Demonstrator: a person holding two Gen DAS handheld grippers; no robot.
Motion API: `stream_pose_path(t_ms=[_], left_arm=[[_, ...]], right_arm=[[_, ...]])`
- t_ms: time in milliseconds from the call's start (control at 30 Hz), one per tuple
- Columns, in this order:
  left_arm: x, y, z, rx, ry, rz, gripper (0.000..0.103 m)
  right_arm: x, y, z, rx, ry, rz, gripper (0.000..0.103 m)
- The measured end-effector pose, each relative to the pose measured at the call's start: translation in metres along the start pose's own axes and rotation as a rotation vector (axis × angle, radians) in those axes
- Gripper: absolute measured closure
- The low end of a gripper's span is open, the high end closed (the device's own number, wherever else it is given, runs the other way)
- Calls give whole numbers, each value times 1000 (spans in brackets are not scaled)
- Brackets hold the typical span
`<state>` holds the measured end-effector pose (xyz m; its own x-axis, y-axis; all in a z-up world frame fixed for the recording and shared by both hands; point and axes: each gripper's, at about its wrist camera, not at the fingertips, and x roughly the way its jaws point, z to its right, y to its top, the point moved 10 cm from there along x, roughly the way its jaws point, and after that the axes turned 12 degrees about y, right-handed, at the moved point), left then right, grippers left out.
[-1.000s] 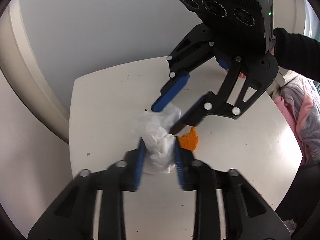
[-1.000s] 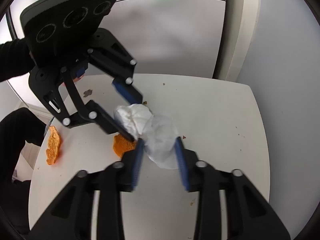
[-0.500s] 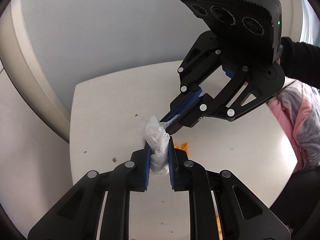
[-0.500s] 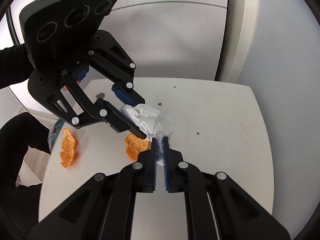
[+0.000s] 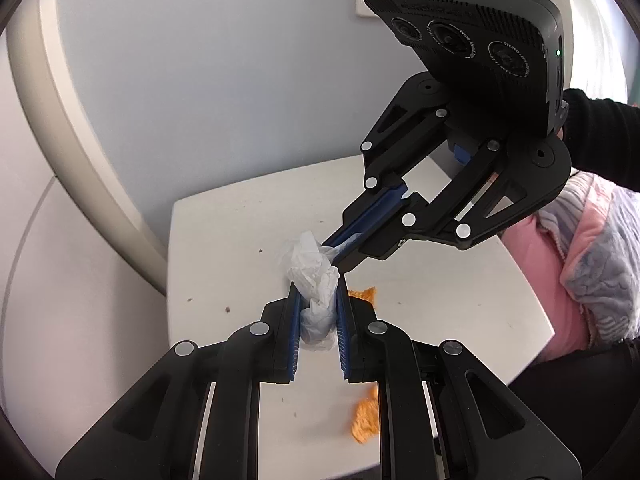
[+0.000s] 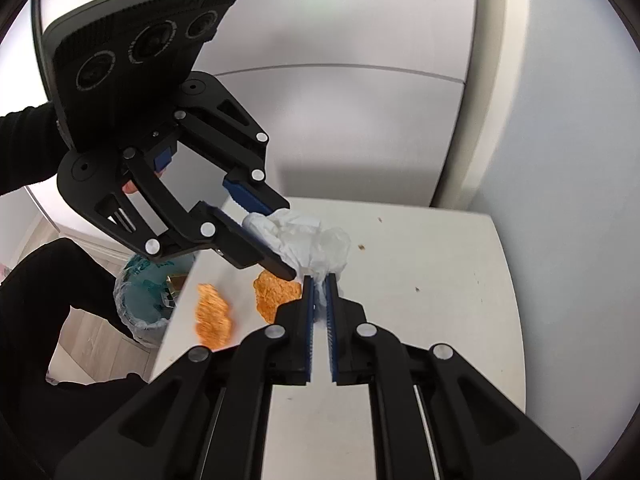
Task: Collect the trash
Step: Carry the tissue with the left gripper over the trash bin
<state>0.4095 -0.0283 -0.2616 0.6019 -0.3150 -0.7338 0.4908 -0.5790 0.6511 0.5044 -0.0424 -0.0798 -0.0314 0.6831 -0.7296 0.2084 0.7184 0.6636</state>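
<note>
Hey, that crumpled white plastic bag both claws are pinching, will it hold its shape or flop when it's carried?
The bag probably flops: thin and wrinkled, it squashes flat between the left claw and the right claw. It looks very light. Smooth film might slip out.

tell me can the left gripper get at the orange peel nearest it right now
Probably not yet: the left gripper is shut on the white tissue wad, which the right gripper also pinches; the orange peel lies uncovered beside it.

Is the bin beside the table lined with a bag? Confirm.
Yes, the bin on the floor left of the table has a clear plastic liner folded over its rim.
</note>
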Motion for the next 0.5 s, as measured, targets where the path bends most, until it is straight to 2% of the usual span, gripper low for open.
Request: stream_pose_path(t_ms=[200,500], left_arm=[[-37,-8,2,-15,56,5,89],[-99,-49,-10,-84,148,8,89]], right_arm=[[-7,26,-30,-55,15,18,95],[23,59,-92,-135,65,34,95]])
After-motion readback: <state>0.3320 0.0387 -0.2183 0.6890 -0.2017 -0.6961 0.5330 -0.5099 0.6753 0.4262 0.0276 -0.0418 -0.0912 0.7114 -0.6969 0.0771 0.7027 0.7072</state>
